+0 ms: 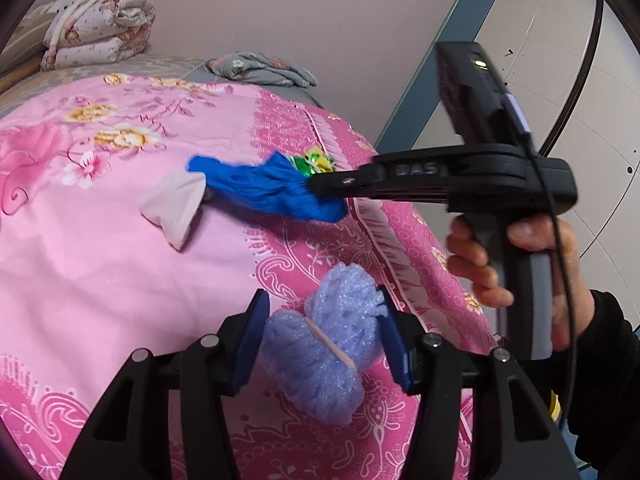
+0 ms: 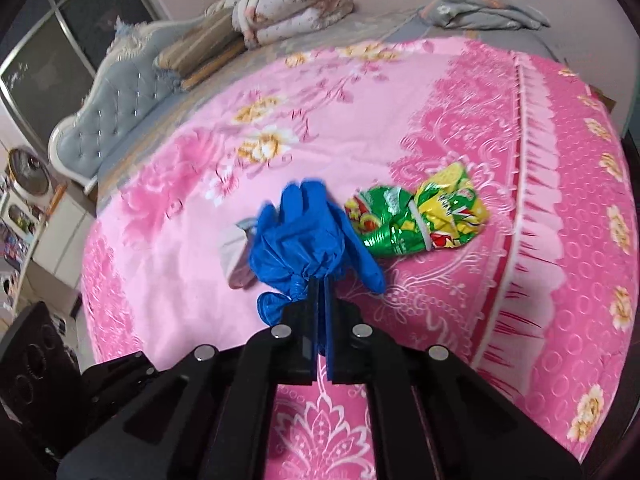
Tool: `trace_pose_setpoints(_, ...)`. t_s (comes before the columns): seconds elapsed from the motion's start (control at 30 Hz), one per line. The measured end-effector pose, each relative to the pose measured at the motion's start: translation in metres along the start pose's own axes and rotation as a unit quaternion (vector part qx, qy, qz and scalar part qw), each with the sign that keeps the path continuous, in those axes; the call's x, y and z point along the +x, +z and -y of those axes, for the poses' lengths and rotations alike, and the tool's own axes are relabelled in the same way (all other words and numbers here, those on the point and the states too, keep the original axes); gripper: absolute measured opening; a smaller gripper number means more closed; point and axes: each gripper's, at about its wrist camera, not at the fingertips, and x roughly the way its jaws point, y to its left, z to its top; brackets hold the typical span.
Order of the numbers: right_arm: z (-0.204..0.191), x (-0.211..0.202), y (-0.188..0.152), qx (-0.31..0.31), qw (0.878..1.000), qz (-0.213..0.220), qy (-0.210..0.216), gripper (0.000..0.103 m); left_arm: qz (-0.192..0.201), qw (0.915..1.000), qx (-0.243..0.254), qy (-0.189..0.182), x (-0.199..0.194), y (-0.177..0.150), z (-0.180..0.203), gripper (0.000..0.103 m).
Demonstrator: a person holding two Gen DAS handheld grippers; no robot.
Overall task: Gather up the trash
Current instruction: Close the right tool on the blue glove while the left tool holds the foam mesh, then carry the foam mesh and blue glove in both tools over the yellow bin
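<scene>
My left gripper (image 1: pixel 320 340) is shut on a lavender foam wrap (image 1: pixel 320 356) bound with a rubber band, held just above the pink bedspread. My right gripper (image 2: pixel 318 284) is shut on the cuff of a blue rubber glove (image 2: pixel 300 236); it also shows in the left wrist view (image 1: pixel 316 190), with the glove (image 1: pixel 264 188) hanging from it. A crumpled green and yellow snack bag (image 2: pixel 420 216) lies on the bed just right of the glove, and peeks out behind it in the left wrist view (image 1: pixel 314 162). A pale crumpled paper piece (image 1: pixel 174 206) lies left of the glove, partly hidden in the right wrist view (image 2: pixel 234 254).
The pink floral bedspread (image 1: pixel 100 272) covers the bed. Folded quilts (image 2: pixel 292 8) and a grey cloth (image 2: pixel 488 10) lie at the far end. A grey padded headboard (image 2: pixel 108 96) is at the left. A wardrobe (image 1: pixel 540 80) stands beyond the bed's right edge.
</scene>
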Motion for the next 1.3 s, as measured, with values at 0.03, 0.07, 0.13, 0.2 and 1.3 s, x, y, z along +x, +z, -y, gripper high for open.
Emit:
trace_pose_setpoints(0.03,0.000,-0.009,-0.001,0.002,1.000,0.009,0.000,0.001,0.002,1.0000,0.002,0.002,-0.002,0.001,0.001,0.050)
trace_pose_setpoints(0.07,0.000,-0.016,-0.001,0.003,1.000,0.017,0.000,0.001,0.005,1.0000,0.005,0.004,-0.005,0.001,0.002,0.050)
trace_pose_setpoints(0.13,-0.002,-0.035,-0.004,0.006,0.999,0.034,-0.001,0.001,0.011,0.9999,0.007,0.009,-0.013,0.002,0.003,0.050)
trace_pose_setpoints(0.2,-0.003,-0.051,-0.007,0.006,0.999,0.049,-0.003,0.001,0.013,0.9999,0.001,0.007,-0.021,0.003,0.001,0.050)
trace_pose_setpoints(1.3,-0.009,0.005,-0.039,-0.025,0.991,-0.001,-0.129,0.057,0.061,0.9968,-0.036,0.035,-0.081,0.010,-0.038,0.050)
